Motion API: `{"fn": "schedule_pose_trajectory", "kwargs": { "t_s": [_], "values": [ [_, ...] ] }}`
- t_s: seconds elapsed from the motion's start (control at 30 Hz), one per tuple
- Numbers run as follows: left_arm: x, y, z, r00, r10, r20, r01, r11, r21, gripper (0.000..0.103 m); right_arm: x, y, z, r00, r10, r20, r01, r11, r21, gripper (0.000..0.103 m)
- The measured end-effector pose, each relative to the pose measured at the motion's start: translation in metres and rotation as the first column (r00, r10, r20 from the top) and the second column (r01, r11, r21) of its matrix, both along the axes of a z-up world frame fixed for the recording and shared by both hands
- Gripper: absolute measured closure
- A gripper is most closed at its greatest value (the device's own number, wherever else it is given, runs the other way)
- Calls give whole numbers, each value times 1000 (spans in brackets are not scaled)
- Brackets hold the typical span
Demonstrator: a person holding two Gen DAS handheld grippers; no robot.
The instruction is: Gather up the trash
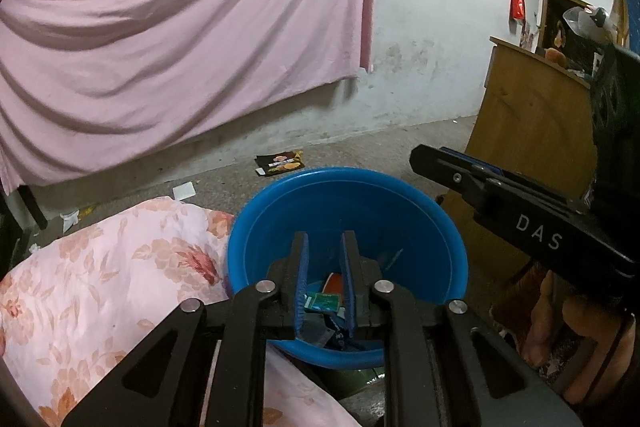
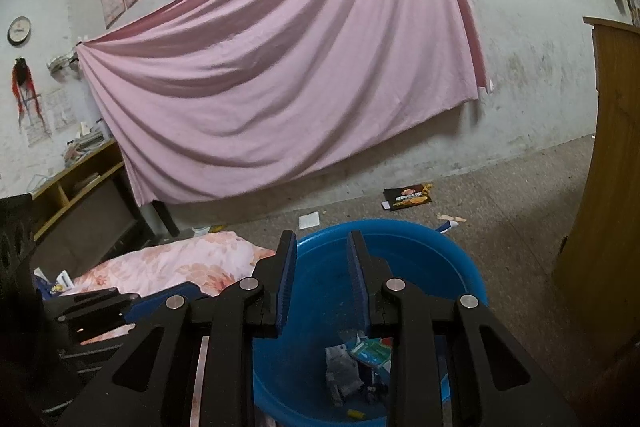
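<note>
Blue plastic, the basin [image 1: 420, 227] sits on the floor [image 2: 500, 219] beside a flowered pillow [image 1: 100, 267] and holds wrappers [image 2: 372, 351] at its bottom, while more trash lies near the wall: a dark snack packet [image 2: 408, 197] and a white scrap of paper [image 2: 309, 219]. We hold both the left gripper [image 1: 324, 247] and the right gripper [image 2: 322, 251] over the basin, each narrowly open with nothing between the pads. We judge the packet light, thin and slippery, lying flat, so we would pinch a raised edge or corner.

I see a big pink sheet [image 2: 280, 67] on the white wall [image 2: 532, 75], top middle, and a wooden cabinet [image 2: 612, 167] at right.
</note>
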State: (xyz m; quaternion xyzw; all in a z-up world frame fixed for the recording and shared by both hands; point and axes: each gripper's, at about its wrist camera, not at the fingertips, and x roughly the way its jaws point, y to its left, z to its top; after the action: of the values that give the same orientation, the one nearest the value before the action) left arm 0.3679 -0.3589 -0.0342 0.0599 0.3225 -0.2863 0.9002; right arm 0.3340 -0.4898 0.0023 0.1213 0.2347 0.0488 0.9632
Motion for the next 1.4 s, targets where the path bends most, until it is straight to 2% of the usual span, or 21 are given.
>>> {"fn": "schedule_pose_trajectory", "kwargs": {
  "t_s": [0.07, 0.33, 0.53, 0.6, 0.67, 0.77, 0.87, 0.93, 0.97, 1.03, 1.1, 1.17, 1.2, 1.33, 1.4],
  "values": [
    [0, 4, 2, 1000, 5, 2, -5, 1000, -10, 83, 0, 0, 0, 1000, 1, 0, -1, 1000, -1, 79],
    [-5, 16, 15, 999, 41, 25, -40, 999, -21, 83, -4, 4, 2, 1000, 3, 15, -3, 1000, -11, 78],
    [-13, 30, 28, 996, 74, 48, -73, 997, -23, 82, -13, 10, 10, 998, 9, 58, -8, 1000, -28, 76],
    [-17, 38, 33, 994, 90, 57, -88, 996, -28, 76, -16, 14, 14, 997, 10, 77, -7, 999, -35, 74],
    [-23, 48, 39, 991, 113, 68, -110, 993, -48, 65, -19, 17, 18, 996, 14, 92, -11, 999, -31, 72],
    [-34, 63, 48, 986, 146, 83, -140, 988, -66, 65, -26, 22, 24, 993, 16, 119, -12, 999, -34, 68],
    [-44, 75, 56, 979, 176, 100, -170, 983, -64, 59, -36, 28, 29, 990, 9, 142, -2, 999, -46, 59],
    [-52, 84, 61, 974, 198, 110, -190, 978, -82, 47, -43, 33, 32, 988, 4, 157, 4, 999, -53, 51],
    [-57, 90, 64, 971, 209, 113, -198, 975, -98, 43, -48, 37, 33, 987, -1, 162, 11, 998, -62, 48],
    [-66, 102, 68, 967, 225, 118, -210, 969, -128, 39, -57, 43, 35, 985, -7, 172, 20, 997, -76, 31],
    [-76, 113, 71, 962, 240, 129, -220, 964, -152, 25, -70, 51, 38, 982, -12, 188, 29, 996, -87, 26],
    [-90, 128, 75, 958, 251, 141, -223, 956, -191, 5, -82, 59, 42, 977, -5, 212, 26, 995, -96, 23],
    [-98, 136, 76, 958, 249, 142, -218, 954, -206, 2, -87, 63, 44, 975, -3, 222, 25, 995, -99, 18],
    [-116, 161, 83, 946, 277, 171, -241, 949, -206, 2, -111, 81, 52, 964, 2, 267, 29, 993, -113, 3],
    [-127, 172, 88, 938, 293, 186, -252, 943, -217, 2, -122, 87, 53, 960, -3, 281, 34, 994, -105, 0]
  ]
}}
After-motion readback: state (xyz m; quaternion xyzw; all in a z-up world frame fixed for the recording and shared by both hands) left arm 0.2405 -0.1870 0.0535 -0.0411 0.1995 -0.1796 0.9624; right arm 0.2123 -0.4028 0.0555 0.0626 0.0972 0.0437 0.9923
